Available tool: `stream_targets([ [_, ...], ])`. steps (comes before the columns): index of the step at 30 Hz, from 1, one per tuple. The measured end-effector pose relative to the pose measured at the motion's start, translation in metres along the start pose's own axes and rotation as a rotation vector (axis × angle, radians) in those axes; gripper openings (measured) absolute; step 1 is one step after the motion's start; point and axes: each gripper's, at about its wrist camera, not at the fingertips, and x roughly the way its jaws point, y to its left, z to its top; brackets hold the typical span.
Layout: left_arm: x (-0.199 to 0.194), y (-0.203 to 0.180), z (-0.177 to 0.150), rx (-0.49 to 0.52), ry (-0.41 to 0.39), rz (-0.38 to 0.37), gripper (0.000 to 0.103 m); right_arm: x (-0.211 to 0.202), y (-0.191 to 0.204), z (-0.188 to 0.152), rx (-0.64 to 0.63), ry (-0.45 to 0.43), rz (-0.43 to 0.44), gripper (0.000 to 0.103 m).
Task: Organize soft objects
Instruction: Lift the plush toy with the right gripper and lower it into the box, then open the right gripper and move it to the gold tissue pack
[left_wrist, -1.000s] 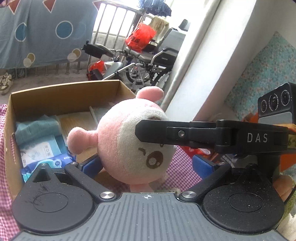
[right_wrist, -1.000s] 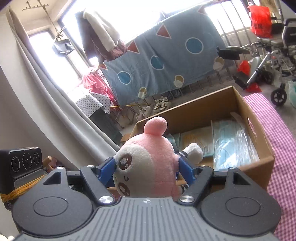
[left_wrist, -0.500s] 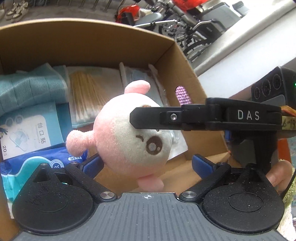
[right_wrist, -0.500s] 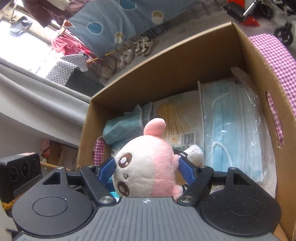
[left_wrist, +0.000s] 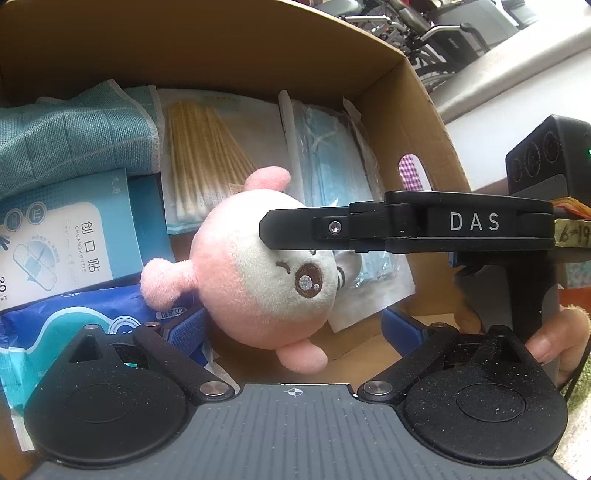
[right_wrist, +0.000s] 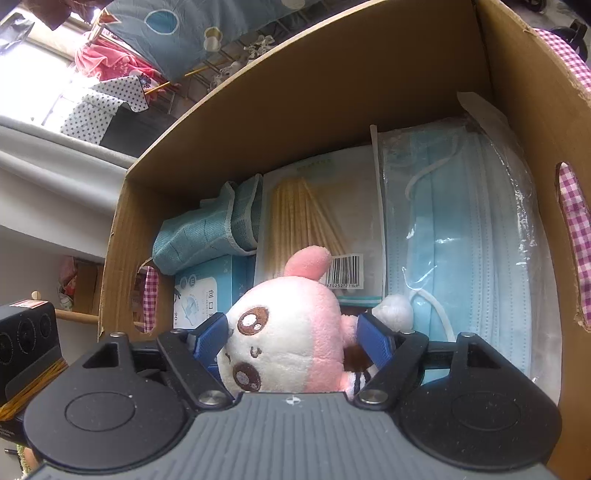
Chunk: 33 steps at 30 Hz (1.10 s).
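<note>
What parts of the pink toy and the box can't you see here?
- Plush toy body: right wrist view, hidden behind the right gripper.
- Cardboard box floor beneath the toy: both views, covered by the toy and packets.
- Bandage box print: left wrist view, cut off at the edge.
- Cotton swab pack label: too small.

Far ahead, up-left, hangs a blue sheet (right_wrist: 177, 33) with circles — below it a star-dotted cloth (right_wrist: 99, 107); wheelchairs (left_wrist: 443, 26) stand ahead-right.
</note>
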Motion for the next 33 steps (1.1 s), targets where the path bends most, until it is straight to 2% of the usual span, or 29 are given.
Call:
stream_targets([
  [6, -0.029, -0.005, -0.01, 0.017, -0.068, 0.0, 0.101, -0.015, 0.009, -0.002, -0.028, -0.046, -0.057, 0.082],
  [13, -0.079, -0.015, -0.033, 0.056, -0.2, -0.014, 0.101, -0.061, 0.032, -0.017, -0.094, -0.187, -0.064, 0.086],
  [16, -0.108, -0.019, -0.05, 0.091, -0.282, -0.021, 0.102, -0.089, 0.048, -0.033, -0.145, -0.266, -0.074, 0.089],
  [18, -0.125, -0.024, -0.064, 0.127, -0.345, -0.015, 0.102, -0.107, 0.06, -0.047, -0.183, -0.319, -0.084, 0.095],
  [21, -0.149, -0.033, -0.089, 0.195, -0.444, 0.033, 0.102, -0.138, 0.082, -0.074, -0.258, -0.416, -0.097, 0.102],
  [23, -0.158, -0.037, -0.105, 0.236, -0.477, 0.058, 0.102, -0.158, 0.097, -0.094, -0.308, -0.479, -0.113, 0.103],
  [26, -0.165, -0.038, -0.132, 0.264, -0.498, 0.046, 0.102, -0.182, 0.11, -0.125, -0.347, -0.559, -0.149, 0.103],
  [29, -0.158, -0.038, -0.158, 0.274, -0.496, 0.027, 0.102, -0.195, 0.113, -0.158, -0.359, -0.621, -0.222, 0.103],
  [33, -0.134, -0.039, -0.182, 0.301, -0.441, -0.001, 0.102, -0.194, 0.101, -0.199, -0.358, -0.657, -0.347, 0.103],
])
